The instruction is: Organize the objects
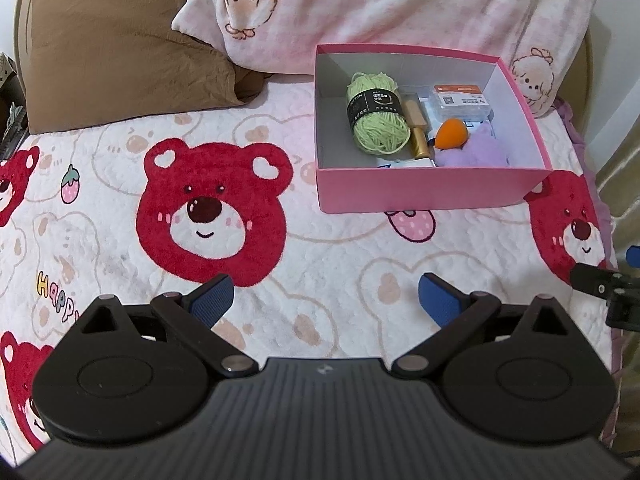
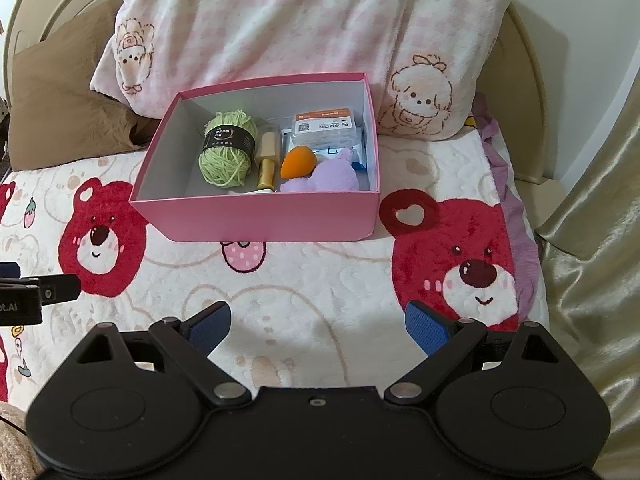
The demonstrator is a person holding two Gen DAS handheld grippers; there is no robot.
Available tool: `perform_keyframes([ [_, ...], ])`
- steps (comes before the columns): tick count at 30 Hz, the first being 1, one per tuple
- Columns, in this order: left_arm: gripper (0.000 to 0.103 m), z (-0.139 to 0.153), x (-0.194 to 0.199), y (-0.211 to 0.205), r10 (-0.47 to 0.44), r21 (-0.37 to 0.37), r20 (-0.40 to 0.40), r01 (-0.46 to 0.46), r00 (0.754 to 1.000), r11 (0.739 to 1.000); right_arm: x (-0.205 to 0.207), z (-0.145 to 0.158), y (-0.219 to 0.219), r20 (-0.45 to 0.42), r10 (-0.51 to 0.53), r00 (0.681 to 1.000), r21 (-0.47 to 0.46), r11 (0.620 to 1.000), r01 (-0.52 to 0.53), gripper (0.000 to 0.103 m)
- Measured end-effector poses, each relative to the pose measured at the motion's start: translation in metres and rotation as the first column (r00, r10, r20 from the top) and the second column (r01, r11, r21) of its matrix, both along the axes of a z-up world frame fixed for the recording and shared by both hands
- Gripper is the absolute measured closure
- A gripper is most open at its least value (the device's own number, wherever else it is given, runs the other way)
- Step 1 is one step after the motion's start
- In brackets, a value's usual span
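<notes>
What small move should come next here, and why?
Probably nothing more than a short retreat: both the left gripper and the right gripper are open and empty, short of the pink box, which already holds the yarn and other items, with nothing loose visible on the blanket.

Box (image 2: 256, 216): looking like smooth matt pink card, pale grey inside.
Yarn ball (image 2: 226, 152): showing fuzzy green wool under a glossy black paper band.
Bottle (image 2: 267, 168): gleaming with shiny gold metal finish.
Sponge (image 2: 298, 162): appearing matt orange foam.
Plush toy (image 2: 320, 178): looking soft lilac.
Bed cover (image 2: 320, 280): lying as quilted fleecy cloth.
Curtain (image 2: 592, 220), at 3 o'clock: shining like satin.
Right tongs (image 2: 318, 326): showing matt black plastic, ribbed blue pads (image 2: 426, 330).
</notes>
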State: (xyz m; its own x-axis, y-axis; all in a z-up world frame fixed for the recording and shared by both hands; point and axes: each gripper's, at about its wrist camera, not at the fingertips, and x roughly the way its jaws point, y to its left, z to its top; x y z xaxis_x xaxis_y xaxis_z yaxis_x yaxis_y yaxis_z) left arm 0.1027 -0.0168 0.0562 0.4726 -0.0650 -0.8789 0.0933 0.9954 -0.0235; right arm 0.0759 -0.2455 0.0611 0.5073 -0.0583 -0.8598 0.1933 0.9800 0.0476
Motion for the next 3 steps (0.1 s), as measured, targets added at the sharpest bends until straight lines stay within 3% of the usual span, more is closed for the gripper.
perform_keyframes([
  [3,0.003,0.0005,-0.0002,-0.0001,0.0,0.0,0.001,0.0,1.0,1.0,0.0,-0.0001,0.0,0.0,0.0,1.0,-0.001,1.0,0.0,0.007],
])
